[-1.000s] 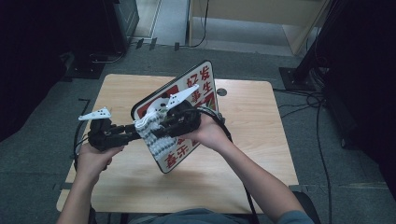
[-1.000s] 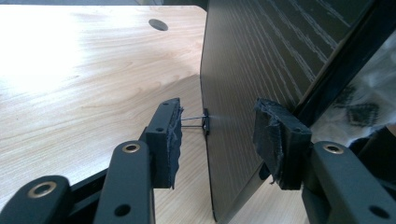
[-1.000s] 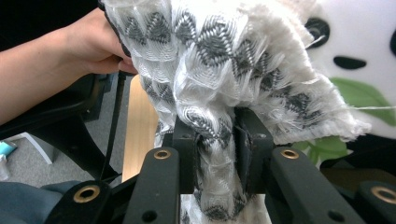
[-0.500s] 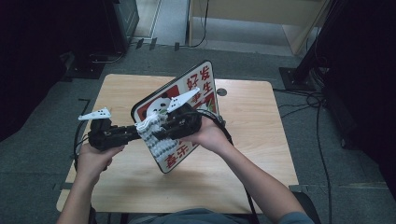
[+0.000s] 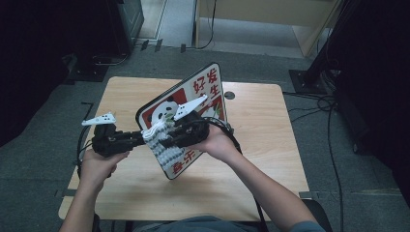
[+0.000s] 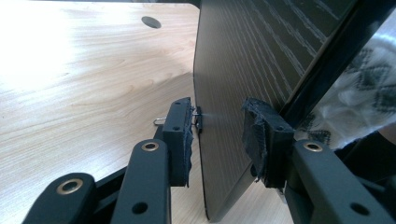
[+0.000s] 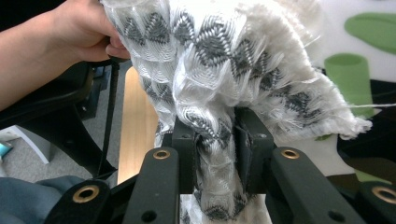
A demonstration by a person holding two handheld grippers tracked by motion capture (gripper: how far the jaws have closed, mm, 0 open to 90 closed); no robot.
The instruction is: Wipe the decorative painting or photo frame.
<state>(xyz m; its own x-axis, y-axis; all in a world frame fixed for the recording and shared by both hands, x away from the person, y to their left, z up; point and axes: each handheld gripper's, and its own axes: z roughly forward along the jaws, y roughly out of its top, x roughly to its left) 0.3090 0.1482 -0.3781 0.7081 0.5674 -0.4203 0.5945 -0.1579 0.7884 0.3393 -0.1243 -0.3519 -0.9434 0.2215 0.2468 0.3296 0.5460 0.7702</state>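
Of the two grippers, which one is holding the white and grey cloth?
The right gripper: its jaws pinch the knitted cloth. The left gripper instead straddles the edge of the panda board.

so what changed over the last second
The left claw has just been closing on the edge of the panda board, which sits between its jaws; one pad still looks clear. Unchanged: the right claw stays clamped on the white cloth, hands in place.

Red "好发生" on panda board [image 5: 205,87]
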